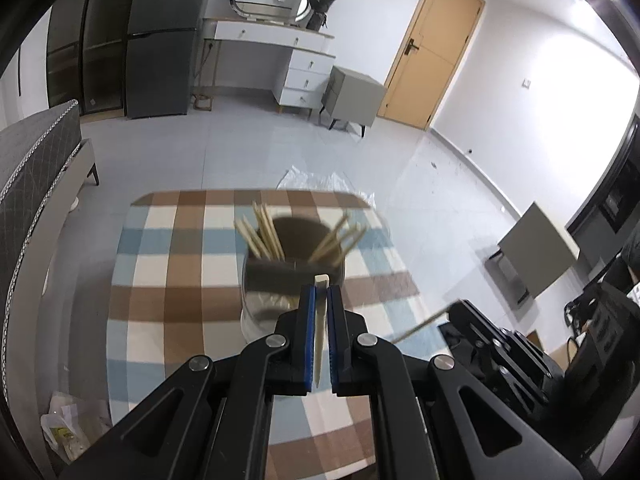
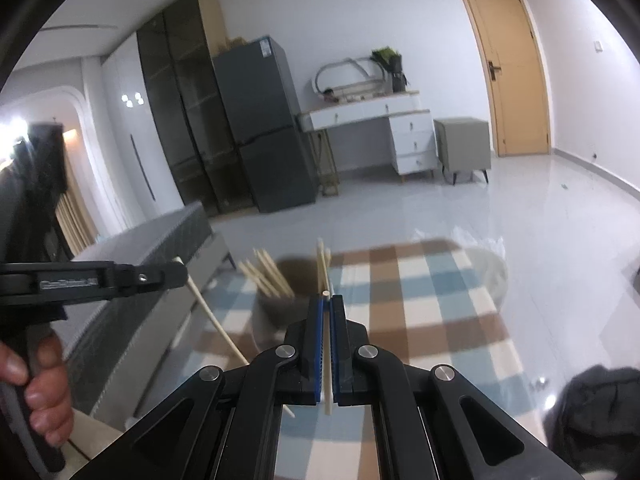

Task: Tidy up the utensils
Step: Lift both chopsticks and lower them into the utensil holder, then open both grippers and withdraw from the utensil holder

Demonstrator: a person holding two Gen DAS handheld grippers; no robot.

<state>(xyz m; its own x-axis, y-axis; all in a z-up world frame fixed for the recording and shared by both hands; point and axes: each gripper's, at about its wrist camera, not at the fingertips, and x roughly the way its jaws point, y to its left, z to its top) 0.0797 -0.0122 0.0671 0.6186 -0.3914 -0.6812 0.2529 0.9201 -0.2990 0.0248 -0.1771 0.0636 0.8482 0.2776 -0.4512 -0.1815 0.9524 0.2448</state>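
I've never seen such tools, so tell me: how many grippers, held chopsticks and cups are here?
Grippers: 2, left gripper, right gripper
Held chopsticks: 2, left chopstick, right chopstick
Cup: 1
Total: 5
Sticks inside the cup are too blurred to count.

Both views are fisheye, each looking forward and down along its own gripper's fingers, which fill the lower centre. The left view tilts more steeply onto the checked cloth (image 1: 168, 280) and holder (image 1: 292, 276), near below. The right view faces flatter, towards the far wall. Both share the holder (image 2: 280, 304), cloth (image 2: 420, 304), door (image 1: 432, 44) (image 2: 508, 64) and dresser (image 1: 296, 64) (image 2: 384, 128).
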